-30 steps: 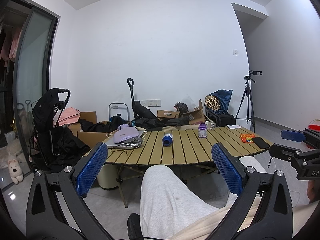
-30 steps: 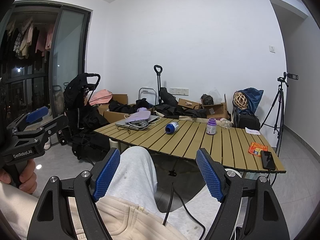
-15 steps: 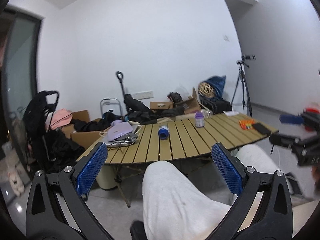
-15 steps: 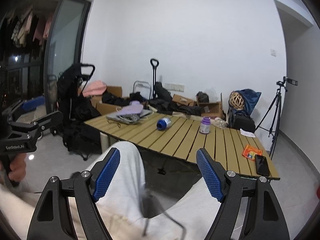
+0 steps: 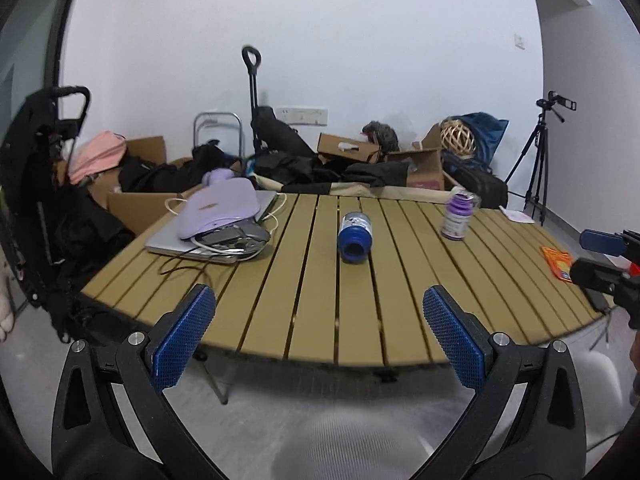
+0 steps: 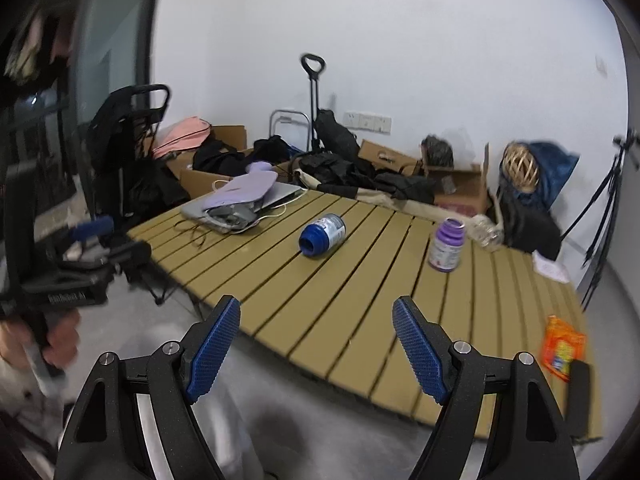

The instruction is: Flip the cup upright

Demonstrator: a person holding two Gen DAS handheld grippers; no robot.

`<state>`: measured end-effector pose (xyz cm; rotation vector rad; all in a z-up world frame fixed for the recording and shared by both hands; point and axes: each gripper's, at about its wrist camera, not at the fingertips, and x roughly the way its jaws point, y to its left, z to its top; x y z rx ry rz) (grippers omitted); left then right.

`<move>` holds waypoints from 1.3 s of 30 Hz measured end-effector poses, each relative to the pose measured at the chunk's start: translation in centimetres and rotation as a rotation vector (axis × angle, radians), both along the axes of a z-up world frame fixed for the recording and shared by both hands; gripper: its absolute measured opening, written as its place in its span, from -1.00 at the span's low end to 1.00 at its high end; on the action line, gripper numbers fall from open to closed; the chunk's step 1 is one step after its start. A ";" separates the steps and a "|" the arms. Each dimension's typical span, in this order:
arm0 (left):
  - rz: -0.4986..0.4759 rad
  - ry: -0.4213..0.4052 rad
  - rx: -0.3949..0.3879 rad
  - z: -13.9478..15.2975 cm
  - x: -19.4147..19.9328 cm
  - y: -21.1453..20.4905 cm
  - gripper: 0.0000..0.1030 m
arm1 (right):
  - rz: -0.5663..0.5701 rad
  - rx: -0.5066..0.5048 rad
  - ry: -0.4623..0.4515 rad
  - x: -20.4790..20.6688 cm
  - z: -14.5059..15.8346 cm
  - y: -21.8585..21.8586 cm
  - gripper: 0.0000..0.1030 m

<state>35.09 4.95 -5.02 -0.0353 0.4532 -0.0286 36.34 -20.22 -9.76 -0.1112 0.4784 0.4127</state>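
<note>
the left gripper (image 5: 316, 320) and the right gripper (image 6: 316, 336) both hover at the near edge of the slatted table (image 5: 360, 320), jaws spread wide and holding nothing. farther in, at mid-table, the blue cup (image 5: 354, 236) lies on its side, mouth toward the near edge. a purple bottle (image 5: 457, 218) stands upright to its right, and a laptop (image 5: 192, 246) under a lilac pouch (image 5: 220, 208) sits at far left.

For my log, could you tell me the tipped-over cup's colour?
Dark blue cup with a pale label, clearest from the left wrist.
</note>
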 end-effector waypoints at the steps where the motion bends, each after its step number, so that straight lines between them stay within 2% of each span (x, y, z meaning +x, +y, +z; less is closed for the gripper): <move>1: 0.003 0.014 -0.001 -0.4 1.4 0.2 1.00 | 0.000 0.004 0.015 1.9 -0.3 0.5 0.62; 5: -0.015 0.084 -0.020 -2.5 7.6 0.9 1.00 | -0.010 0.009 0.071 8.8 -1.8 2.7 0.62; 9: 0.021 0.128 -0.028 -3.9 13.2 2.6 1.00 | -0.005 0.081 0.179 17.3 -4.1 5.4 0.62; 15: 0.091 0.154 -0.056 -5.0 18.8 5.4 1.00 | -0.011 0.076 0.263 27.0 -8.0 9.8 0.62; 18: 0.107 0.160 -0.060 -5.2 20.6 5.9 1.00 | -0.071 0.105 0.325 30.7 -9.8 11.1 0.62; 20: 0.104 0.166 -0.058 -5.4 22.1 5.8 1.00 | -0.071 0.158 0.388 32.5 -11.2 11.6 0.62; 21: 0.104 0.169 -0.056 -5.4 22.7 5.8 1.00 | -0.072 0.164 0.401 33.0 -11.6 11.7 0.60; 23: 0.091 0.167 -0.056 -5.6 23.7 5.5 1.00 | -0.056 0.163 0.407 33.5 -12.3 11.8 0.41; 26: 0.025 0.192 -0.081 -5.9 25.2 4.3 0.98 | 0.039 0.113 0.391 32.7 -12.2 11.7 0.37; 29: -0.092 0.246 -0.118 -6.4 26.8 2.0 0.97 | 0.214 0.003 0.330 30.6 -11.8 11.2 0.37; 31: -0.111 0.270 -0.144 -6.8 27.8 1.1 0.92 | 0.315 -0.055 0.311 28.8 -12.1 10.5 0.37; 32: -0.097 0.281 -0.152 -7.1 28.4 0.6 0.86 | 0.341 -0.062 0.312 28.4 -12.3 10.2 0.37; 33: -0.073 0.301 -0.152 -7.6 29.3 0.1 0.68 | 0.370 -0.057 0.309 28.0 -12.5 9.8 0.38; 34: -0.054 0.326 -0.145 -8.1 30.1 -0.4 0.38 | 0.403 -0.054 0.305 27.5 -12.6 9.5 0.38; 35: -0.043 0.358 -0.140 -8.7 30.8 -0.9 0.26 | 0.424 -0.058 0.296 27.1 -12.6 9.4 0.38; 36: -0.046 0.394 -0.136 -9.3 31.4 -1.6 0.17 | 0.437 -0.067 0.291 26.8 -12.7 9.4 0.38; 39: -0.079 0.395 -0.094 -9.2 31.4 -2.9 -0.04 | 0.470 -0.068 0.286 26.7 -12.6 9.4 0.39</move>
